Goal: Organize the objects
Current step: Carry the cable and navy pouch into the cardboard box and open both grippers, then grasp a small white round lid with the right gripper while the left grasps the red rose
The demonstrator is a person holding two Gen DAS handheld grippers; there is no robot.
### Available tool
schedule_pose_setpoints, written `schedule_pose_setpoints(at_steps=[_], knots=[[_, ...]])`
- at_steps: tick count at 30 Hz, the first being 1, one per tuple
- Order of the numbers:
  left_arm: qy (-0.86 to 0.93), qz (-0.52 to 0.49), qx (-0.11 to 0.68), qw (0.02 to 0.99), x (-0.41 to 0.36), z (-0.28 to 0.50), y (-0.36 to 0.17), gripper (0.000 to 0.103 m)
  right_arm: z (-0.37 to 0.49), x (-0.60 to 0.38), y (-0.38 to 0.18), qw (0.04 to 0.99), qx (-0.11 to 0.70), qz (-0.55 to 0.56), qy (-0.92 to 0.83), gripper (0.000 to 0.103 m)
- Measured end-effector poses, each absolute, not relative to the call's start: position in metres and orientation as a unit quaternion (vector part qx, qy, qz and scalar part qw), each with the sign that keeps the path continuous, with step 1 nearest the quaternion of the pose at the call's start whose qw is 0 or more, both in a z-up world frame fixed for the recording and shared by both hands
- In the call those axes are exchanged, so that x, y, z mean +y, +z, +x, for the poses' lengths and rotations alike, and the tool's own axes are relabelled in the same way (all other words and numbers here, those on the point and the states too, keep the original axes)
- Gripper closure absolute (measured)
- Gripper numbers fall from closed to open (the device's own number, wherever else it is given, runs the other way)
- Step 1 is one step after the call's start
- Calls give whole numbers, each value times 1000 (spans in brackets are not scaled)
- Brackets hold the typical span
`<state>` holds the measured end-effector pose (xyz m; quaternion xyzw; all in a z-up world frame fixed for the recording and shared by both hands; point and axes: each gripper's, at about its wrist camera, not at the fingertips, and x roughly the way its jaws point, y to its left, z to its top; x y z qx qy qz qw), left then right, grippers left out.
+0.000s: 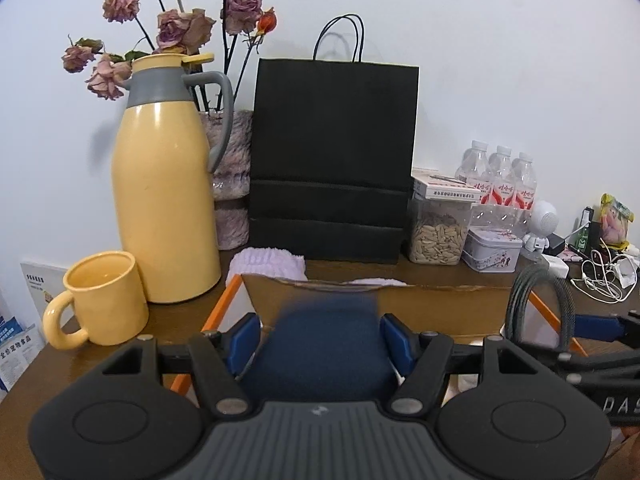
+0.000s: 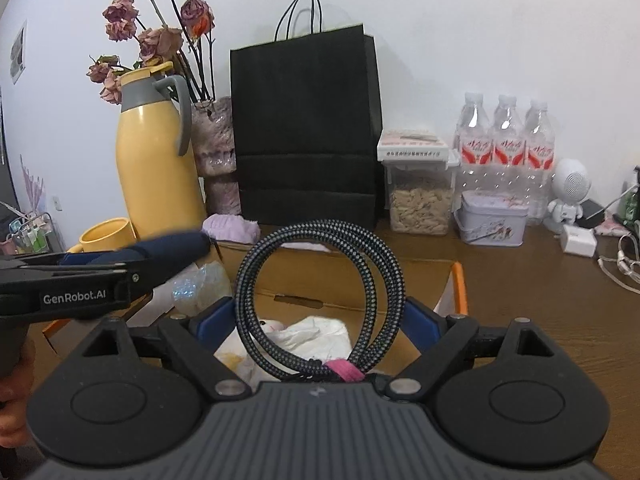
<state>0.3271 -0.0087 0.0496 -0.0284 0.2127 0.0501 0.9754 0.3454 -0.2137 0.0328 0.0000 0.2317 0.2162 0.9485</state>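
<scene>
The left gripper is closed on a dark blue soft object, which fills the space between its two blue pads, so it is held firmly by both sides. The right gripper holds a coiled braided cable; the coil stands upright between the fingers, and a pink strap near the gripper's base keeps the loops together.

Both grippers hang just above an open cardboard box with an orange edge, directly in front of and below them. I judge the two things are kept over the box because one hand takes from it or puts into it. Inside lie white crumpled things. Beyond the box stand a black paper bag and, to the left, a yellow thermos with a mug on the worktop.
</scene>
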Motion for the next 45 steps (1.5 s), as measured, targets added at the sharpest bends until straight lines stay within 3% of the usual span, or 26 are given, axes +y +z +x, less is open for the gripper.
schedule_pose_setpoints(at_steps=[2,4,45], knots=[[54,-27,201,978,-7,325,50,6,346,-212,30,948,228,-6,222,0],[53,-34,189,980,-4,322,50,0,345,-209,28,949,228,-14,219,0],[14,-15,189,982,5,250,39,0,269,-223,22,956,183,-44,227,0]])
